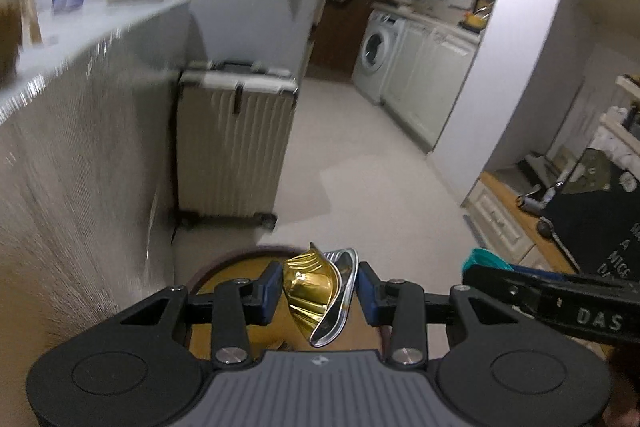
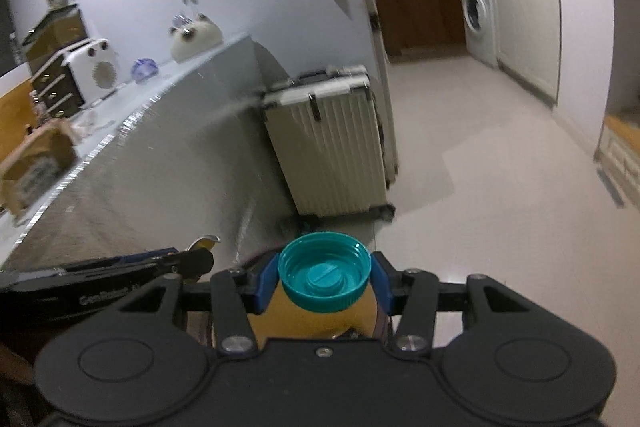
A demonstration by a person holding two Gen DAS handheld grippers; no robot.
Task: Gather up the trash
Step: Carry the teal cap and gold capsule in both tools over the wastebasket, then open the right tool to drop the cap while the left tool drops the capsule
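A crushed gold coffee capsule (image 1: pixel 308 287) with a silver rim sits between the blue pads of my left gripper (image 1: pixel 319 275), which is shut on it. Right under it is a round bin (image 1: pixel 224 273) with a yellow inside and a dark rim. My right gripper (image 2: pixel 325 265) is shut on a teal bottle cap (image 2: pixel 324 277), held open side up over the same bin (image 2: pixel 280 311). The two grippers hang side by side. In the left wrist view the right gripper (image 1: pixel 488 273) and the cap (image 1: pixel 484 257) show at the right edge. The right wrist view catches the left gripper (image 2: pixel 196 261) and the capsule's rim (image 2: pixel 206 241).
A ribbed white suitcase (image 1: pixel 236 139) stands on the floor just beyond the bin, against a counter draped in grey cloth (image 1: pixel 80 147). Pale floor (image 1: pixel 360 167) runs to a washing machine (image 1: pixel 378 55) and white cabinets. A black mat (image 1: pixel 600 219) lies at the right.
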